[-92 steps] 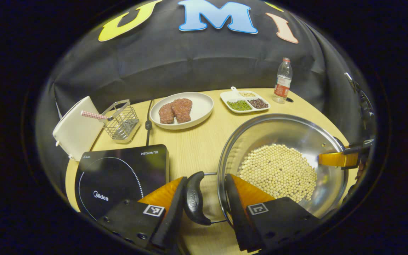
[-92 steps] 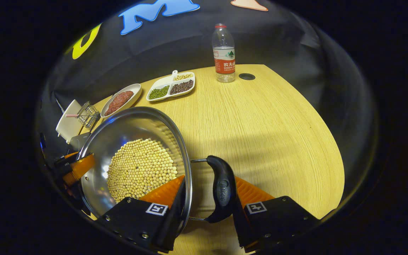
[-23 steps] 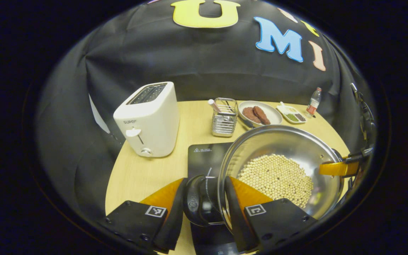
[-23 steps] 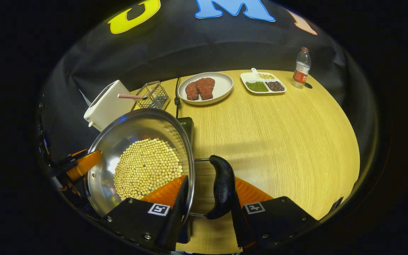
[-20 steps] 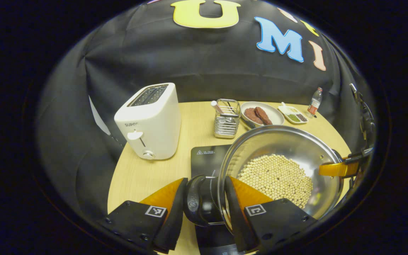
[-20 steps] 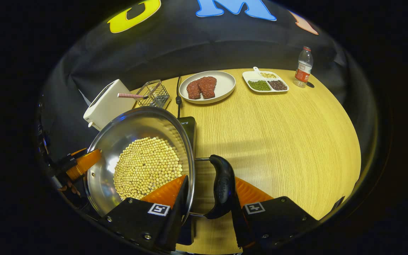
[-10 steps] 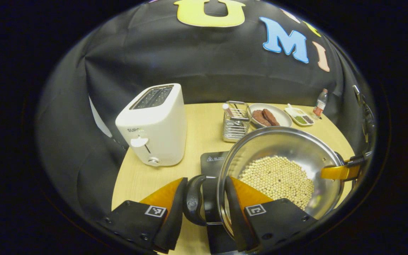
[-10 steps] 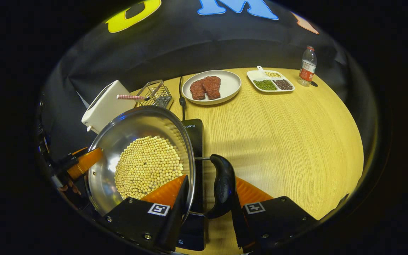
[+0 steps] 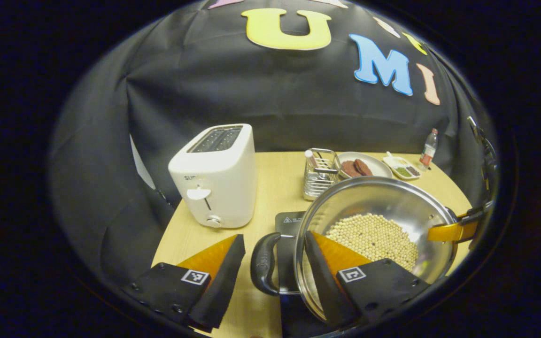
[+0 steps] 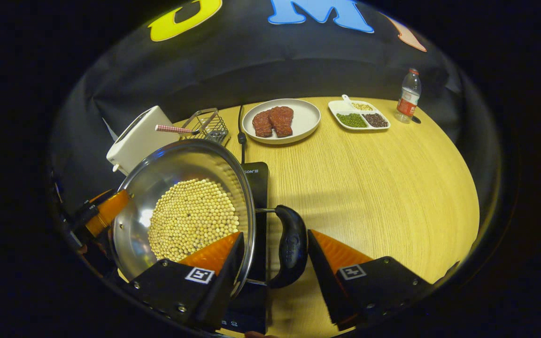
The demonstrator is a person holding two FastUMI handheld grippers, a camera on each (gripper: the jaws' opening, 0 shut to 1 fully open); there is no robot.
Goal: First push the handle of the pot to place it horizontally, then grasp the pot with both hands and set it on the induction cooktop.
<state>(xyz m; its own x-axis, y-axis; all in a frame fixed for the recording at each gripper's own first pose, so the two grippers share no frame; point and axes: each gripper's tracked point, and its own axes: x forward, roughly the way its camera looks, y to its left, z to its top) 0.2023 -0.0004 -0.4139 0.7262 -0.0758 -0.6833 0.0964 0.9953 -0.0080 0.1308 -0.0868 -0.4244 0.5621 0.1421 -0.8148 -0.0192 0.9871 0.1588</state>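
A steel pot (image 9: pixel 383 202) holding soybeans (image 9: pixel 369 237) rests on the black induction cooktop (image 9: pixel 288 220), near the table's left end. My left gripper (image 9: pixel 274 239) is open, its fingers spread on either side of the pot's black left handle (image 9: pixel 262 270) and rim without pressing them. In the right gripper view the pot (image 10: pixel 176 162) sits over the cooktop (image 10: pixel 254 176). My right gripper (image 10: pixel 275 234) is open too, straddling the rim and the black right handle (image 10: pixel 291 246), a gap showing beside the handle. The right gripper's orange finger (image 9: pixel 451 231) shows across the pot.
A white toaster (image 9: pixel 216 176) stands left of the cooktop, a wire basket (image 9: pixel 317 171) behind it. Farther along the wooden table (image 10: pixel 383 188) are a plate of meat (image 10: pixel 282 119), a divided dish of beans (image 10: pixel 359 115) and a water bottle (image 10: pixel 407 96).
Both grippers carried the pot leftward onto the cooktop. In the last half second both opened, letting go of the handles.
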